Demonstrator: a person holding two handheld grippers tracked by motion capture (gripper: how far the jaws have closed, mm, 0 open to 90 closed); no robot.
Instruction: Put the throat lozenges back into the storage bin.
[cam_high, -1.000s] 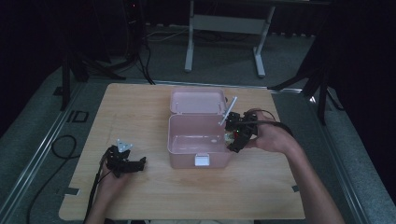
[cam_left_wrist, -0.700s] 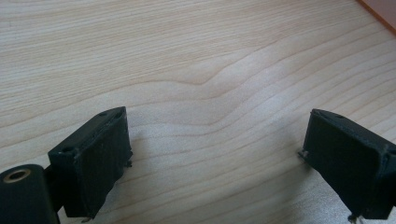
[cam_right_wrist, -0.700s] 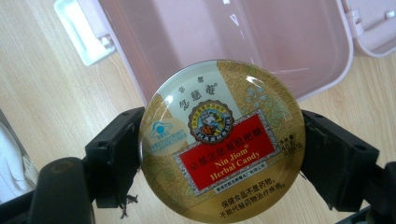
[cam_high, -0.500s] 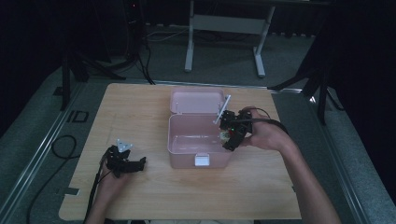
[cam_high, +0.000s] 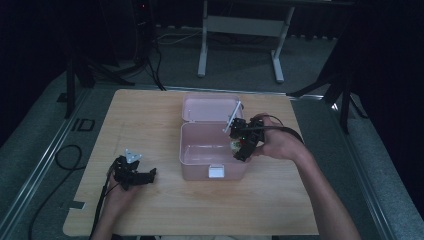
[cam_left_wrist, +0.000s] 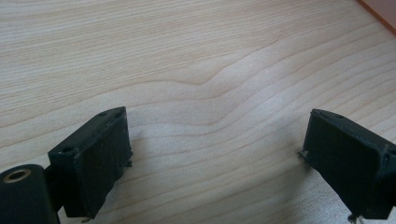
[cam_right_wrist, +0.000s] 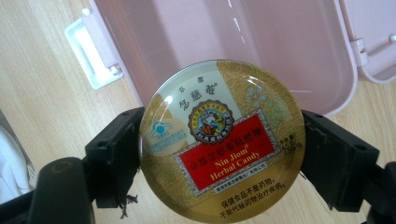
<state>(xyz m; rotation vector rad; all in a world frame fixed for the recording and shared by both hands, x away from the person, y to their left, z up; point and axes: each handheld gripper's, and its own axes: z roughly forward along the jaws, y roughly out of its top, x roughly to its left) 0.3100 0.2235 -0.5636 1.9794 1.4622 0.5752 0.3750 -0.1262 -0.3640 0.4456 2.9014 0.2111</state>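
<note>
With the right gripper (cam_high: 243, 145) clamping the tin (cam_right_wrist: 223, 140) over the open box's (cam_high: 212, 155) right wall, lower it flat inside before releasing; the left gripper (cam_left_wrist: 219, 163) idles open near the table's (cam_high: 150, 115) front-left corner.

Hand-held gripper: your right hand-held gripper (cam_right_wrist: 222, 149) clamps the round candy tin (cam_right_wrist: 222, 140) by its rim.
Tin: gold lid faces you, red label.
Below: open pink box (cam_right_wrist: 280, 46), white latch (cam_right_wrist: 91, 49), wooden counter (cam_right_wrist: 37, 93).
</note>
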